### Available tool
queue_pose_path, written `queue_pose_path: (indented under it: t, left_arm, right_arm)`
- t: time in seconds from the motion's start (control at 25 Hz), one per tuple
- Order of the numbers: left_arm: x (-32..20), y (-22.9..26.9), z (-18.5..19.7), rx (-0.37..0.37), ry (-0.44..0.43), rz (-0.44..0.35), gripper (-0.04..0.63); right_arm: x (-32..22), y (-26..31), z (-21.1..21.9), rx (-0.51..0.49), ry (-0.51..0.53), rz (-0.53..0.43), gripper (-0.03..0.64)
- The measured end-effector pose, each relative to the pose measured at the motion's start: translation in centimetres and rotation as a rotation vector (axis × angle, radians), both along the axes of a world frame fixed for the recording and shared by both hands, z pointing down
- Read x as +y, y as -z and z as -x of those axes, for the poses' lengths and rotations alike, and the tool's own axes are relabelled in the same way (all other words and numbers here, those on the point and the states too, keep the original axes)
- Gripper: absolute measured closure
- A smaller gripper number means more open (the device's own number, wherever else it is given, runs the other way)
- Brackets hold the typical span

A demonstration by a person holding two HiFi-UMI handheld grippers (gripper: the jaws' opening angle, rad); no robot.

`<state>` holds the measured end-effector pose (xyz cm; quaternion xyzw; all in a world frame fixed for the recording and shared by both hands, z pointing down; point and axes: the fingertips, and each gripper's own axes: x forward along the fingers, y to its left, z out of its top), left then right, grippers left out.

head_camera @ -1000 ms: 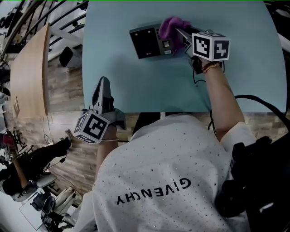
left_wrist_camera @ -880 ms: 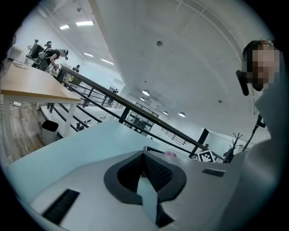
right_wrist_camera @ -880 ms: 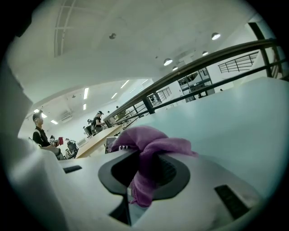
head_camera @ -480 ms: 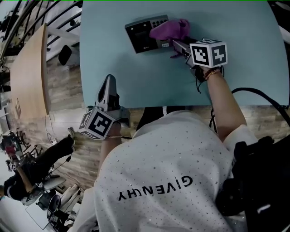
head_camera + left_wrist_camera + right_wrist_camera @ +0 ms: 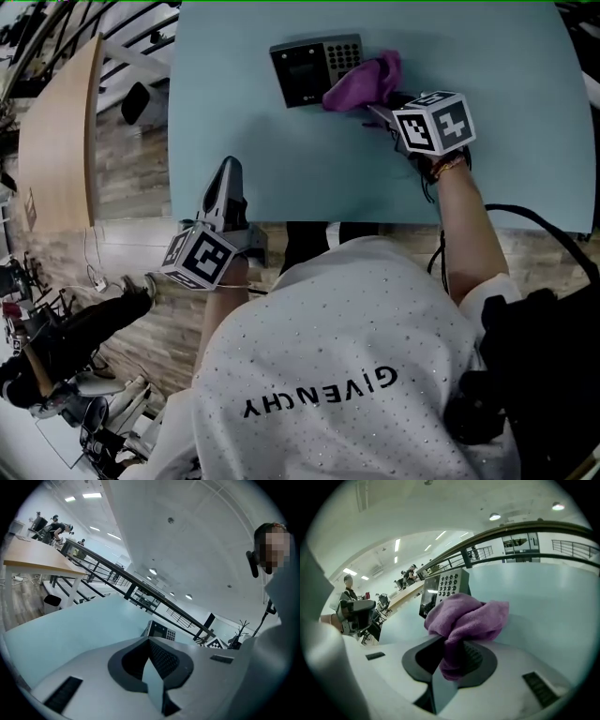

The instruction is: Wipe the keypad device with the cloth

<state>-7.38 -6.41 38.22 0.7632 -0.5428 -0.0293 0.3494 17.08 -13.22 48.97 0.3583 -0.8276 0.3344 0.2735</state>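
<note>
The dark keypad device [image 5: 316, 69] lies flat at the far side of the pale blue table [image 5: 281, 159], with its screen to the left and its keys to the right; it also shows ahead in the right gripper view [image 5: 443, 590] and far off in the left gripper view [image 5: 160, 630]. My right gripper [image 5: 377, 111] is shut on the purple cloth [image 5: 364, 82], which hangs just right of the device's keys. In the right gripper view the cloth [image 5: 464, 618] bunches out of the jaws. My left gripper [image 5: 225, 180] rests at the table's near edge, shut and empty.
A wooden desk [image 5: 58, 141] stands to the left over the wood floor. A black cable [image 5: 539, 220] runs off the table's near right edge. People and equipment crowd the lower left [image 5: 56, 347].
The right gripper has drawn the cloth to the right, off the keypad, so the keys now show. The left gripper has barely moved.
</note>
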Motion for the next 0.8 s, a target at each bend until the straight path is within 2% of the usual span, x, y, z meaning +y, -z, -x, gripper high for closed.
queue_pose_path:
  t: [0.16, 0.32, 0.4, 0.48, 0.64, 0.8]
  left_arm:
    - [-0.2, -0.2, 1.5, 0.0, 0.037, -0.016, 0.595]
    - [-0.2, -0.5, 2.3, -0.019, 0.044, -0.007, 0.595]
    - [0.1, -0.7, 2.7, -0.01, 0.05, -0.007, 0.595]
    - [0.4, -0.9, 3.0, 0.01, 0.058, -0.012, 0.595]
    - [1.7, -1.6, 3.0, 0.043, 0.043, -0.002, 0.595]
    - [2.4, -2.4, 3.9, 0.056, 0.051, 0.013, 0.595]
  right_arm:
    - [-2.8, 4.8, -0.4, 0.048, -0.008, -0.168, 0.543]
    - [-6.8, 11.7, -0.4, 0.048, -0.091, -0.415, 0.541]
    - [-8.4, 13.9, 0.0, 0.036, -0.12, -0.482, 0.543]
    - [-9.9, 13.9, 0.8, 0.062, -0.12, -0.485, 0.543]
    - [-10.6, 10.4, 2.6, 0.176, -0.069, -0.387, 0.543]
    - [-10.5, 8.7, 5.1, 0.168, -0.076, -0.318, 0.542]
